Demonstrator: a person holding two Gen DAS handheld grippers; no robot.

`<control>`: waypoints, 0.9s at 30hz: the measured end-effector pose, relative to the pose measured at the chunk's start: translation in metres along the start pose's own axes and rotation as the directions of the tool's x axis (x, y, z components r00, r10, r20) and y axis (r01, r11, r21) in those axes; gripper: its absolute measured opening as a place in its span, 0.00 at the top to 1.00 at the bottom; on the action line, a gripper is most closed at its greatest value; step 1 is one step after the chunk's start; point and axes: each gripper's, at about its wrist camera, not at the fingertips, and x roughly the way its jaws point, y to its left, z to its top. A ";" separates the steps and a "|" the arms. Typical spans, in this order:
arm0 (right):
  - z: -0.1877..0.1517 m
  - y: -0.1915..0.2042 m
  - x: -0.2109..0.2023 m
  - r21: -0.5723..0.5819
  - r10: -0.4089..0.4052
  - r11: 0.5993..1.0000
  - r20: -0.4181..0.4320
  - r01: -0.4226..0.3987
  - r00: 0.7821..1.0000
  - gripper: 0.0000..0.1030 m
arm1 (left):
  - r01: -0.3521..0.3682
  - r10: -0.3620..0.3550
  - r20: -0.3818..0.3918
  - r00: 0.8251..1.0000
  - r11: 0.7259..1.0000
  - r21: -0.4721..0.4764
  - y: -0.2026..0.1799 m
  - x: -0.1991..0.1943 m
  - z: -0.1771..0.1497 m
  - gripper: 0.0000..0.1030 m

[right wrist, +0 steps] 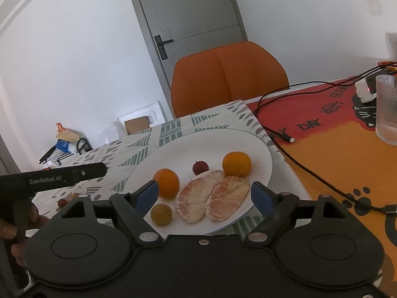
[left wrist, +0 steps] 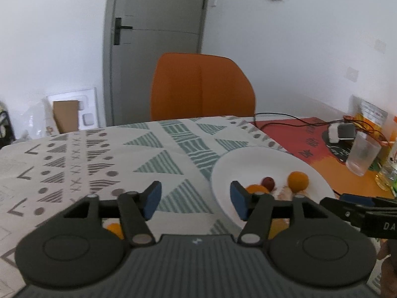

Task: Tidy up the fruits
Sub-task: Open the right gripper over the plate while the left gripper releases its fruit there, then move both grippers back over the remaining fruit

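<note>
A white plate (right wrist: 248, 141) holds two oranges (right wrist: 166, 183) (right wrist: 236, 164), a small dark red fruit (right wrist: 200, 167), a small yellow-brown fruit (right wrist: 161, 214) and two peeled pomelo segments (right wrist: 213, 204). My right gripper (right wrist: 204, 198) is open and empty, just above the plate's near edge over the segments. My left gripper (left wrist: 196, 200) is open and empty over the tablecloth, left of the plate (left wrist: 248, 159). An orange fruit (left wrist: 115, 229) lies on the cloth under the left gripper. Small fruits (right wrist: 65, 200) lie on the cloth left of the plate.
An orange chair (left wrist: 202, 87) stands behind the table. A ribbed glass (right wrist: 387, 109), a white charger (right wrist: 364, 90) and black cables (right wrist: 310, 171) lie on the red-orange mat at right. Bottles (left wrist: 389, 164) stand at the far right. The left gripper's body (right wrist: 49, 176) reaches in from the left.
</note>
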 end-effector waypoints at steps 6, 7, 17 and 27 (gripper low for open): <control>-0.002 0.009 -0.001 -0.001 0.024 1.000 0.001 -0.024 1.000 0.16 | -0.049 0.050 0.019 0.999 0.999 -0.023 0.013 -0.015 -0.001 0.23; -0.002 0.010 0.000 -0.002 0.027 1.000 0.002 -0.027 1.000 0.15 | -0.055 0.055 0.022 0.998 0.998 -0.026 0.016 -0.018 -0.001 0.22; -0.005 0.033 0.007 -0.025 0.061 0.998 -0.012 -0.062 0.998 0.10 | -0.132 0.136 0.057 0.989 0.989 -0.069 0.050 -0.044 -0.006 0.19; -0.010 0.066 0.019 -0.053 0.107 0.993 -0.042 -0.109 0.993 0.08 | -0.184 0.194 0.065 0.979 0.974 -0.131 0.089 -0.063 -0.015 0.18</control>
